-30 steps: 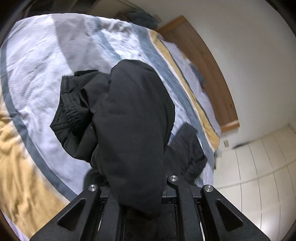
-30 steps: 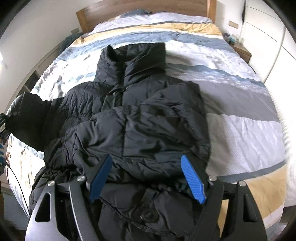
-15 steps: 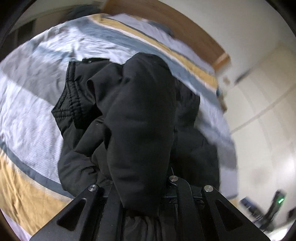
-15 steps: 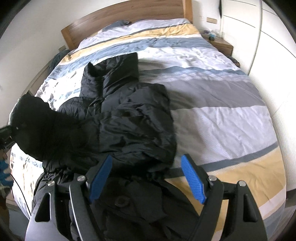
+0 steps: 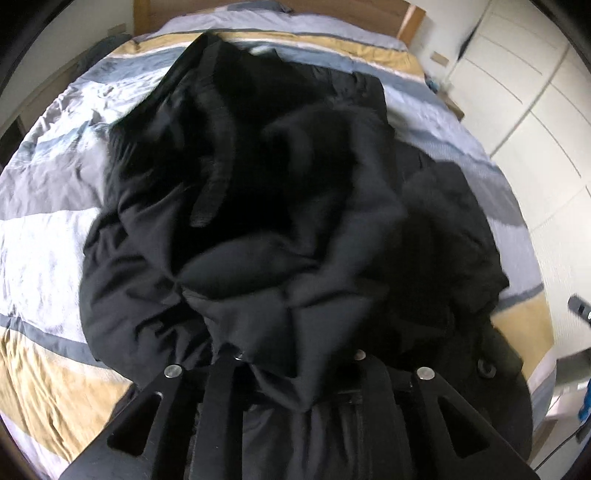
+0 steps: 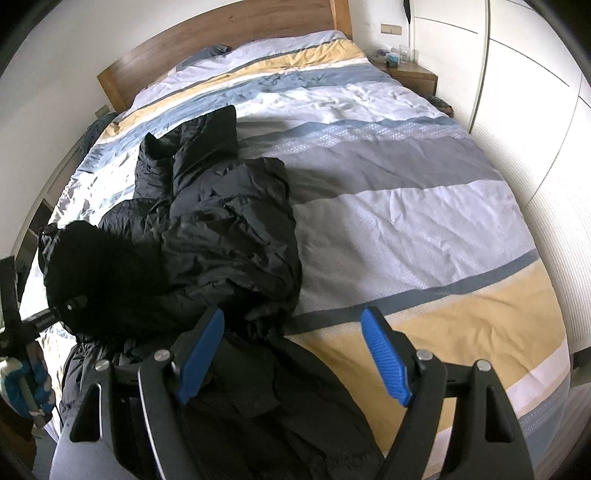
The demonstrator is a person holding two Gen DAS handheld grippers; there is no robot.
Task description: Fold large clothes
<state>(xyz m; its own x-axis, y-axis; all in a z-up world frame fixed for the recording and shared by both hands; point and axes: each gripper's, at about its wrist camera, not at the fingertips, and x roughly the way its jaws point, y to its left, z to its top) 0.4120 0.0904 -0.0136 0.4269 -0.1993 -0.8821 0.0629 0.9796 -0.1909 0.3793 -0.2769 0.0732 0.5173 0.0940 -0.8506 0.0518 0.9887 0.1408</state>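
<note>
A large black puffer jacket (image 6: 221, 229) lies on the striped bed, collar toward the headboard, one side folded over its middle. My left gripper (image 5: 295, 373) is shut on a sleeve of the jacket (image 5: 280, 280) and holds it bunched above the jacket's body; its fingertips are hidden under the fabric. In the right wrist view that held sleeve (image 6: 96, 273) shows as a dark bundle at the left. My right gripper (image 6: 293, 354) is open and empty, its blue pads (image 6: 384, 362) above the jacket's lower hem at the bed's near edge.
The bed (image 6: 424, 206) has a striped white, grey, blue and yellow cover and a wooden headboard (image 6: 229, 33). White wardrobe doors (image 6: 535, 92) stand along the right. A nightstand (image 6: 413, 74) with small items sits by the headboard.
My left gripper has swung the held sleeve from the bed's left side over the jacket's body. My right gripper has drawn back and shifted right, off the jacket's middle.
</note>
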